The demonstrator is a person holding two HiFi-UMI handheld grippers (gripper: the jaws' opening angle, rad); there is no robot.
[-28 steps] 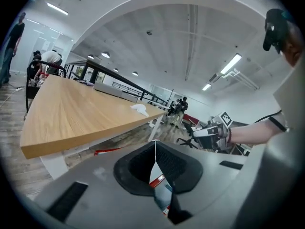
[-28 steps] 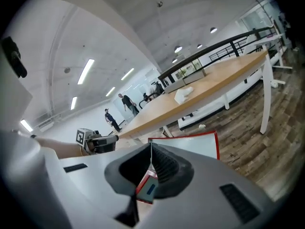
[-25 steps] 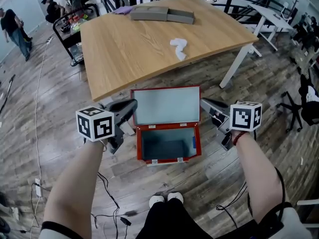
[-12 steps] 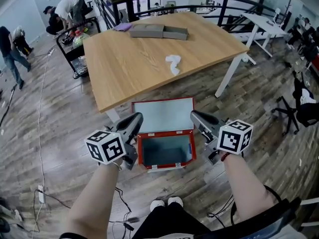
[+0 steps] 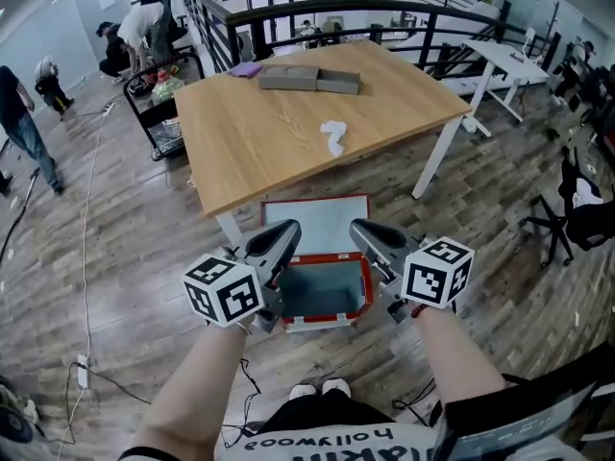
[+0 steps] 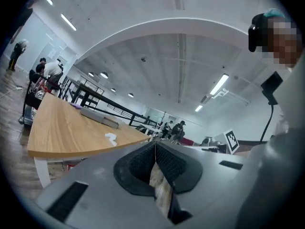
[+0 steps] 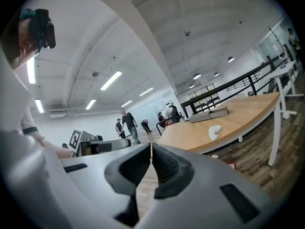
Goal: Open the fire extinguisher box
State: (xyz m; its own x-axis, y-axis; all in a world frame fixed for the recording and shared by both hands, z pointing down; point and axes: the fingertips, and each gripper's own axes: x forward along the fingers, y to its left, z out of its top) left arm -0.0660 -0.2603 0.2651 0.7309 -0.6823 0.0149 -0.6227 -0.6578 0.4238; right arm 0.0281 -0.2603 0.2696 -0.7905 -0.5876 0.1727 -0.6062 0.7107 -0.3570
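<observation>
The wood-plank floor [image 5: 125,248] takes up most of the head view. There's loads of bare room left and right of the action, with just some cables [image 5: 221,392] trailing at lower left and an office chair [image 5: 577,209] at the right edge. The big wooden tabletop [image 5: 288,133] fills the upper centre, and its near edge runs just above the box's lid. The fire extinguisher box [image 5: 322,258] sits on the floor at lower centre, red rim, grey inside, already open. Its lid [image 5: 317,219] stands up at the far side, close under that tabletop edge and beside a white leg [image 5: 229,227]. The left tool [image 5: 286,230] and right tool [image 5: 360,229] hover either side of the box, tips above its left and right edges, and I can't tell if they touch it. Both tools are closed on nothing, pads meeting in each one's own view. Smallest bit is a white crumpled wad [image 5: 333,135] mid-tabletop, well apart from two flat grey boxes [image 5: 312,78] near the far edge.
</observation>
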